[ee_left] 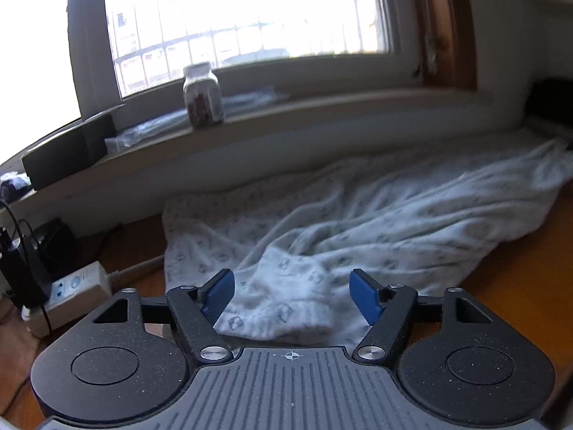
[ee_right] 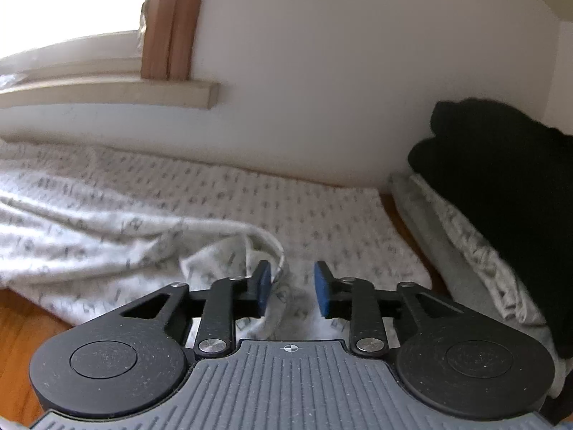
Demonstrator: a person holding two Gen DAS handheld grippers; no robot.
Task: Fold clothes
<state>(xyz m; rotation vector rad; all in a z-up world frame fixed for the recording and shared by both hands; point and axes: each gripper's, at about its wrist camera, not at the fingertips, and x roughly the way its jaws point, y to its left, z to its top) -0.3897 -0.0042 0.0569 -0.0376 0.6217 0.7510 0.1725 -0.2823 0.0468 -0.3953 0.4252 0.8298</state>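
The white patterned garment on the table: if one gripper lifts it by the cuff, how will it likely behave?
The white patterned garment lies in soft wrinkles, so it is probably floppy and would drape, not hold shape. It spreads widely over the wooden table, so much of it would likely drag. The ribbed cuff looks thicker and should give the left gripper a firmer hold.

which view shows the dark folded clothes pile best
The right wrist view. The black folded clothing stack fills its right side, resting on a folded grey patterned garment against the wall. In the left wrist view only a dark blurred sliver shows at the far right edge, too cropped to make out.
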